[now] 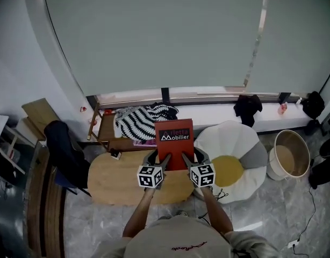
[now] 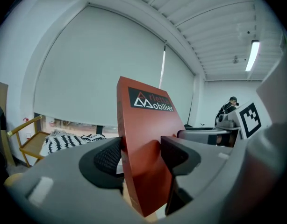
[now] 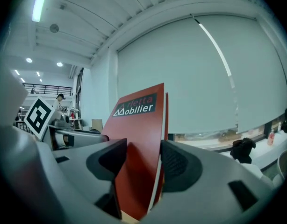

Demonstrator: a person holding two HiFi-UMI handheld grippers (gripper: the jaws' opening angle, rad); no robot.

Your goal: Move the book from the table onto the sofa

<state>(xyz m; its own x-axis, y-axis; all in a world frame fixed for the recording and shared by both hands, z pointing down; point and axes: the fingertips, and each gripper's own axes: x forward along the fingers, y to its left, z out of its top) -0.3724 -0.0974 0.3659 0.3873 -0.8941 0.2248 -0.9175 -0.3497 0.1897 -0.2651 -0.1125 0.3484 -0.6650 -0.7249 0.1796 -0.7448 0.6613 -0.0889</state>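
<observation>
A red book (image 1: 174, 142) with white lettering on a dark band is held up over the far edge of the oval wooden table (image 1: 116, 180), cover toward me. My left gripper (image 1: 160, 161) is shut on its lower left edge and my right gripper (image 1: 188, 160) on its lower right edge. The left gripper view has the book (image 2: 146, 139) rising upright from between the left gripper (image 2: 141, 160) jaws. In the right gripper view the book (image 3: 139, 125) is likewise pinched by the right gripper (image 3: 142, 161). The white cushion sofa (image 1: 245, 171) with a yellow centre lies just right of the table.
A wooden chair (image 1: 103, 128) draped with a black-and-white striped cloth (image 1: 145, 117) stands behind the table. A small dark object (image 1: 115, 155) lies on the table's far left. A round basket (image 1: 287, 155) is at far right. A dark jacket (image 1: 62, 144) hangs at left.
</observation>
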